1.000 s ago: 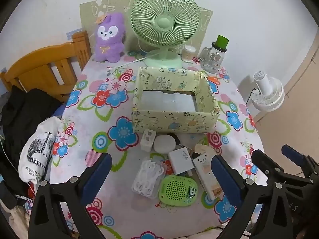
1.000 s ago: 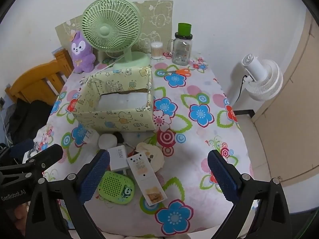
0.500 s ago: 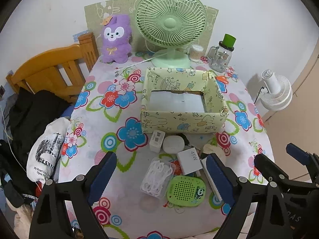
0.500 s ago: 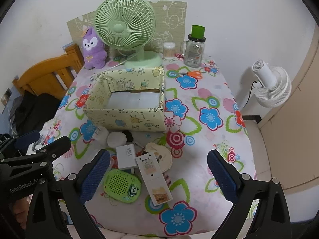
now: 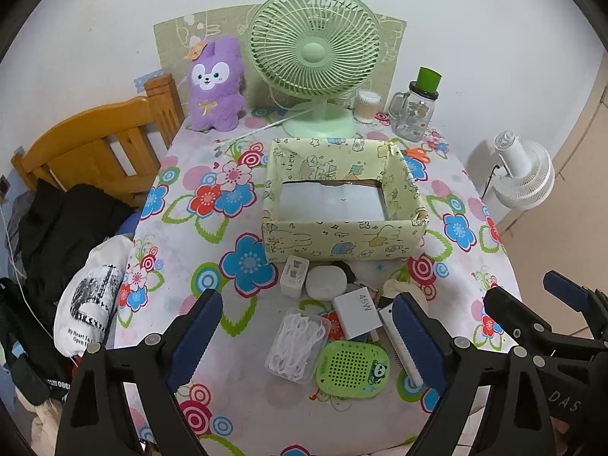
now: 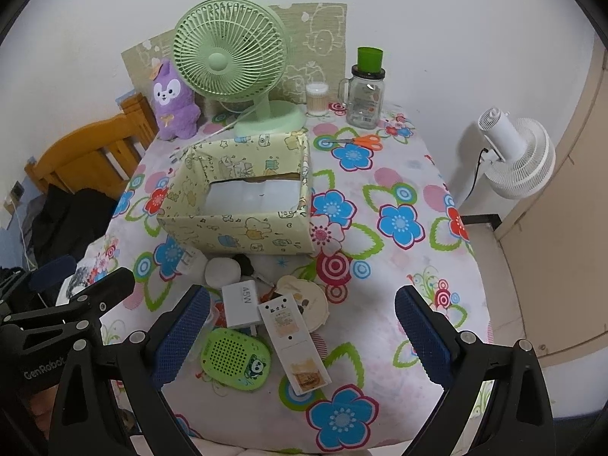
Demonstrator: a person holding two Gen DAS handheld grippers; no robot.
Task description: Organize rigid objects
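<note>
Both the left gripper (image 5: 304,338) and right gripper (image 6: 302,332) hang spread and empty over clutter near the tabletop's front edge — the green perforated plastic case (image 6: 236,358) nearest, the yellow cartoon-print cardboard box (image 5: 344,241) empty behind, presumably their destination.

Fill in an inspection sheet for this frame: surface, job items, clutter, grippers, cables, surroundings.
Surface: table under floral cloth.
Job's things: yellow box with no items inside; white charger, green speaker, floss-pick case, white round case grouped in front of it.
Clutter: green fan, purple plush, glass jar, orange scissors.
Grippers: left gripper and right gripper both open, empty.
Cables: white cord by fan base.
Surroundings: wooden chair, white floor fan.
</note>
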